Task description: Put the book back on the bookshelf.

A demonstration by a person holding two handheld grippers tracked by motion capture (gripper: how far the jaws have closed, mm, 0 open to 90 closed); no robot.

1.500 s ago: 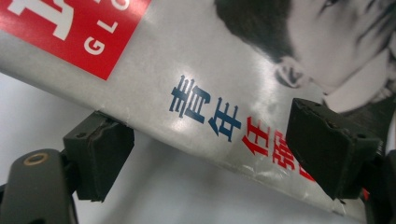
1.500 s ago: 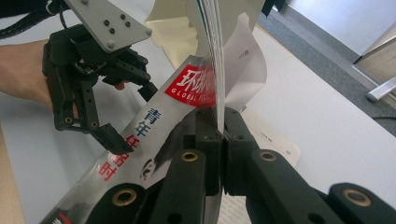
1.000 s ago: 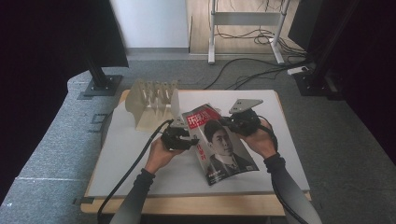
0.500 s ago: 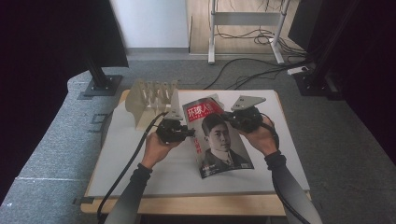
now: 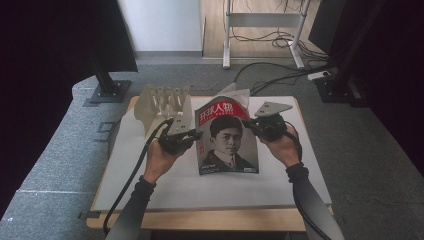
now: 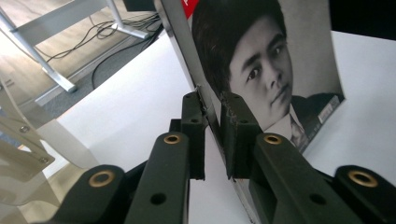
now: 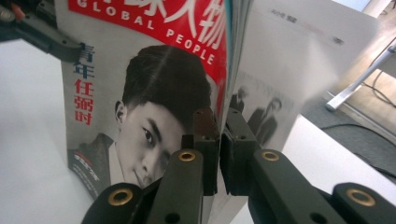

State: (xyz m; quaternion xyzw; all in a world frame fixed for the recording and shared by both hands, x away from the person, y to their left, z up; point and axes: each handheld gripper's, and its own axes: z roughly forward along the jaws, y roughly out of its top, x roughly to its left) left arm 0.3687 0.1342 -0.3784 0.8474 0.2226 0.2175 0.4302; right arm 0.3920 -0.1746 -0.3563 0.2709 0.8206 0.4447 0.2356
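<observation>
While both the left gripper (image 5: 194, 136) and right gripper (image 5: 248, 123) pinch the magazine (image 5: 227, 137) upright by its edges, slotting it into the rack (image 5: 162, 102) likely comes next.

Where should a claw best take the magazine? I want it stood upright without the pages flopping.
Grip the magazine at mid-height on its side edges, coming in level from each side. It stands propped and thin, so each edge slips between jaws, as the left claw and right claw do.

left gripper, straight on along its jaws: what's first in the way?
The magazine itself: the left gripper has just been closing and now pinches its spine edge. Past that, its line likely runs across the cover toward the right gripper on the opposite edge, though depth is unclear.
</observation>
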